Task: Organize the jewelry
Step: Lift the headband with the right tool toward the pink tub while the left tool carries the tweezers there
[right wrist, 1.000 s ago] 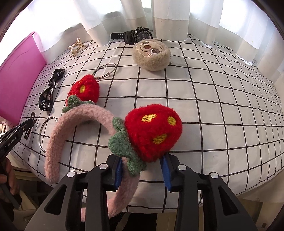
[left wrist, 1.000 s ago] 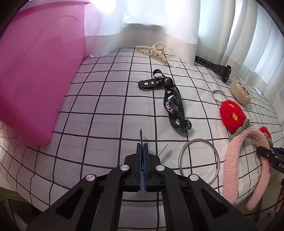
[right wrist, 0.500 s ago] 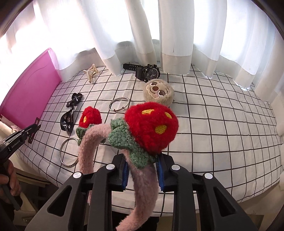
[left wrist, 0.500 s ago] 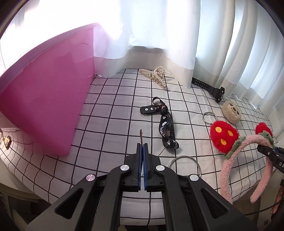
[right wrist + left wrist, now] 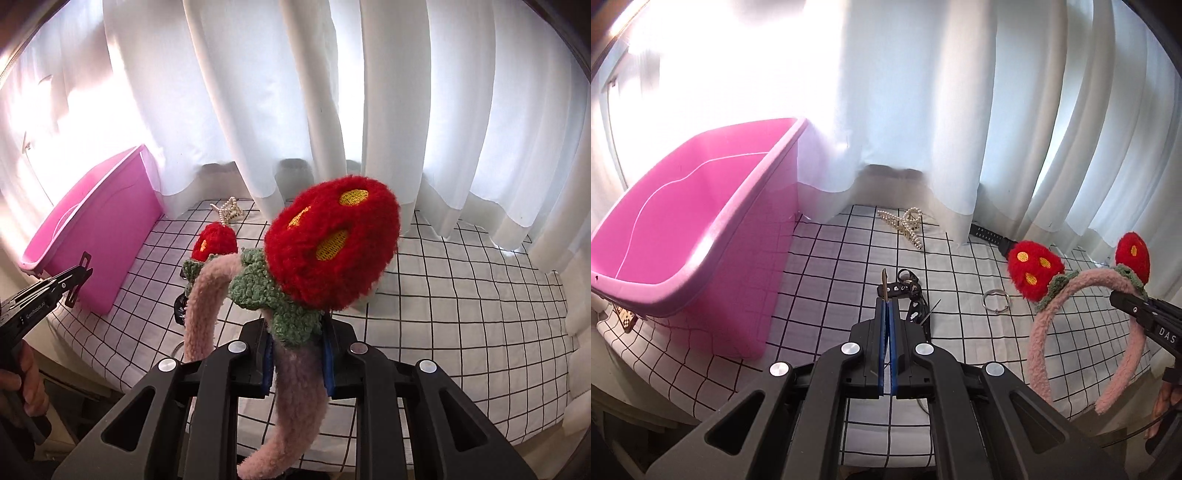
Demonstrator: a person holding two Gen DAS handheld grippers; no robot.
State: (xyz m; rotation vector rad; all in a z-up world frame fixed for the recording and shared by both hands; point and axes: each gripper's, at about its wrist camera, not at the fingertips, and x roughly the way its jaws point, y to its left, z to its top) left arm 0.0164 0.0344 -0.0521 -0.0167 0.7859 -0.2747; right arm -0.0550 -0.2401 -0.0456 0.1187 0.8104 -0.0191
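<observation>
Pink fuzzy headband (image 5: 295,376) is held up off the table, pinched on its band by the right gripper (image 5: 297,363); the jaws have just been closing & now press the band from both sides. It carries 2 red strawberry puffs w/ yellow spots & green leaf collars: one big in front of the right cam (image 5: 332,240), the other further along the band (image 5: 216,242). In the left view the whole headband (image 5: 1039,332) hangs in the air at right, both ends pointing down, above the edge of the checked tablecloth (image 5: 960,288).

Left gripper (image 5: 887,306) is fully closed, blue pads together, nipping 1 thin dark clip (image 5: 884,282) that sticks up past the tips. Can't tell more about the clip; too small.

Still lying on the cloth: 1 pearl claw clip (image 5: 905,225) near the curtain, 1 black printed ribbon/strap (image 5: 908,291) just behind the left gripper tips, 1 small metal ring (image 5: 996,298) on the cloth left of the headband, 1 black watch strap (image 5: 990,234) poking out under the curtain hem. A 2nd ring edge may show under the right gripper; too hidden to be sure.

1 pink plastic bin (image 5: 701,236) stands at the left side of the table, open top, inside looks bare as far as seen. White curtains (image 5: 960,110) hang behind, backlit. A hand (image 5: 26,373) on the left gripper's handle shows in the right view.
</observation>
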